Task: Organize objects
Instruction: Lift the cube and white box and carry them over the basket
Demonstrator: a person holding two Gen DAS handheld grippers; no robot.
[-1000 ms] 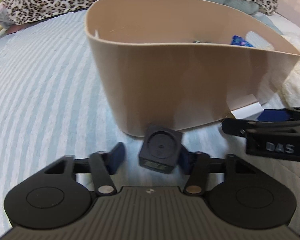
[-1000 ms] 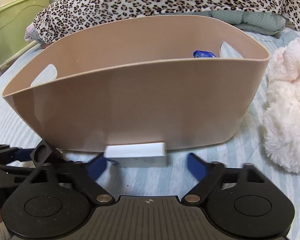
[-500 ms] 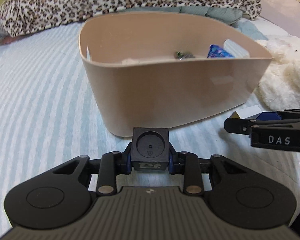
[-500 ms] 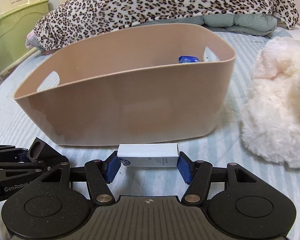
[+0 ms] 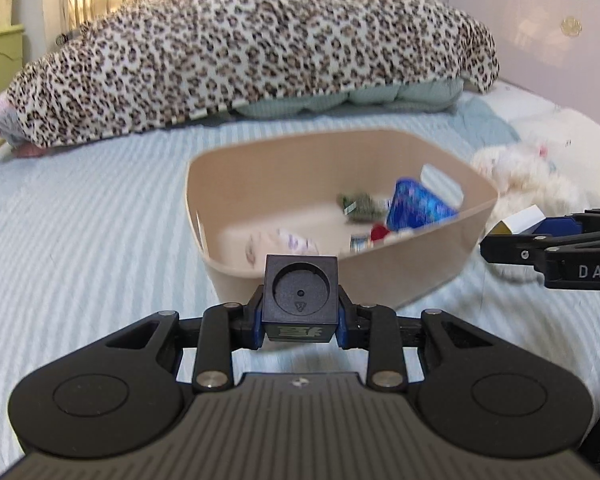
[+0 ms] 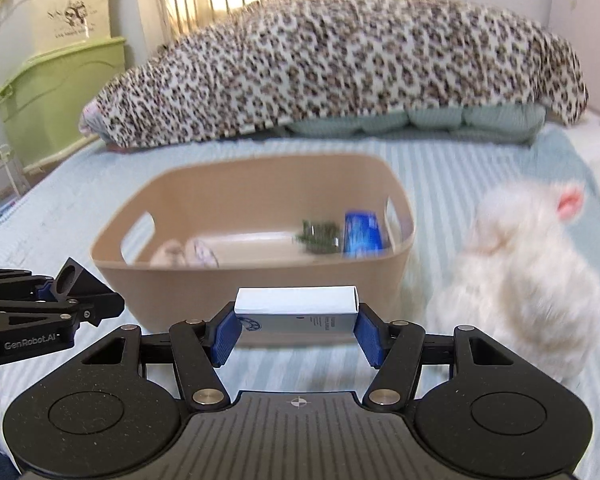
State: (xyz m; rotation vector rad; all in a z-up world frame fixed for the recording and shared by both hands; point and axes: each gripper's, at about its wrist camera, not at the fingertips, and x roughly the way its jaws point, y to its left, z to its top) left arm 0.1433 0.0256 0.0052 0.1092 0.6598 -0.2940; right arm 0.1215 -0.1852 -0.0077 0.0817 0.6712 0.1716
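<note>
My left gripper (image 5: 300,322) is shut on a small black cube (image 5: 300,296) and holds it above the bed, in front of the near wall of the beige basket (image 5: 380,276). My right gripper (image 6: 297,330) is shut on a long white box (image 6: 296,308), held crosswise in front of the basket (image 6: 260,288). The left gripper with the cube shows at the left of the right wrist view (image 6: 66,294). The right gripper with the white box shows at the right of the left wrist view (image 5: 540,232). The basket holds a blue packet (image 5: 416,204), a green item (image 5: 360,204) and other small things.
A white plush toy (image 6: 528,284) lies right of the basket on the striped bedsheet (image 5: 80,240). A leopard-print blanket (image 5: 240,60) is piled at the back. Green and cream storage boxes (image 6: 60,92) stand beyond the bed's left side.
Both grippers closed on their objects, the left on the black cube, the right on the white box, then lifted them off the bed. The basket's inside now shows from above.
</note>
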